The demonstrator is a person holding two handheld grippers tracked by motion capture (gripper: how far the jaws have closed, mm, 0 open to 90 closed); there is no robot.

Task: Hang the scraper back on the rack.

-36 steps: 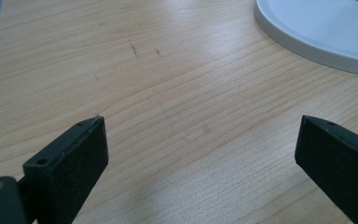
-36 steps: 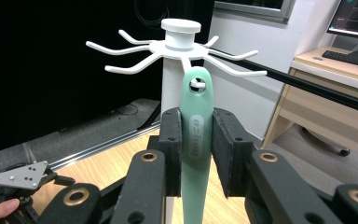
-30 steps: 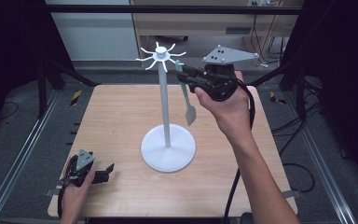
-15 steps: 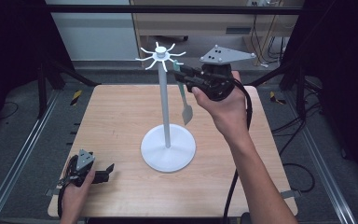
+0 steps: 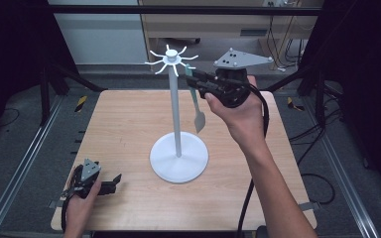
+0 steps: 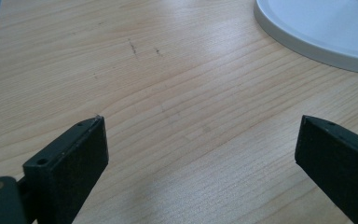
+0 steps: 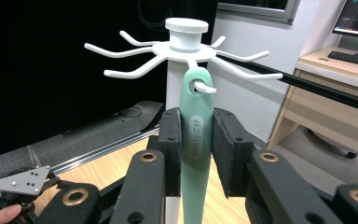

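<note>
Now the right claw (image 7: 196,158) clamps the green spatula (image 7: 196,140), its hole already over the rack's hook (image 7: 205,87); release remains.

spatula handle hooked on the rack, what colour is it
Mint green handle, clearest in the right gripper view, clamped in the right gripper.

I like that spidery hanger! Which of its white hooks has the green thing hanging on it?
The short hook pointing toward the right gripper: it pokes through the hole in the green utensil. The other hooks are bare.
</note>
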